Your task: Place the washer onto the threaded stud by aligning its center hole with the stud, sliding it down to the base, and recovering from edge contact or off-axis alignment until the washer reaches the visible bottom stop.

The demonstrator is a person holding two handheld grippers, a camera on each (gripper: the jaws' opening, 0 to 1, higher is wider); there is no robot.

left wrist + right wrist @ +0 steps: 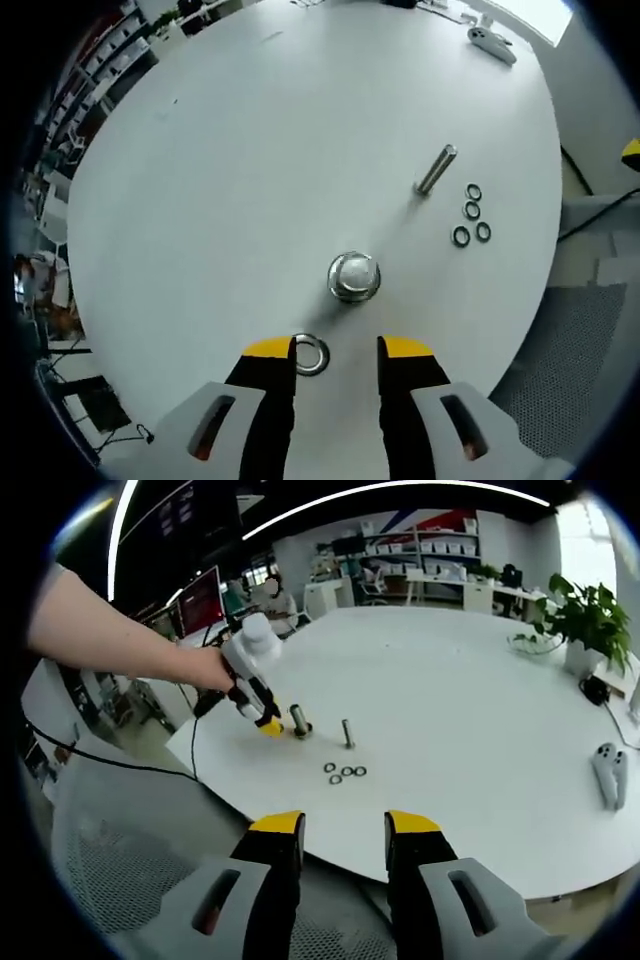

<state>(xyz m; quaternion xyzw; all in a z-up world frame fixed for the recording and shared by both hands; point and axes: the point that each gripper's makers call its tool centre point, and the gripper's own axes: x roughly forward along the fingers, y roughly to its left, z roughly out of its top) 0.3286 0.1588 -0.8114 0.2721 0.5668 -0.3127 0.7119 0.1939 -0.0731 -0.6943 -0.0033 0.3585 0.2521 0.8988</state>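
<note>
In the left gripper view I look straight down on a threaded stud [353, 277] standing on the white table [250, 150]. A steel washer [310, 356] lies flat on the table just short of it, next to the inner edge of my left finger. My left gripper [338, 352] is open with nothing held. The right gripper view shows the left gripper [262, 712] in a person's hand, low beside the same stud [299, 721]. My right gripper [343, 825] hangs open off the table's near edge, holding nothing.
A second stud [436, 170] [348, 733] stands further along, with several dark washers [470, 212] [344, 773] lying beside it. A white controller [610, 773] and a potted plant [590, 620] sit at the table's right side. Desks and shelves fill the room behind.
</note>
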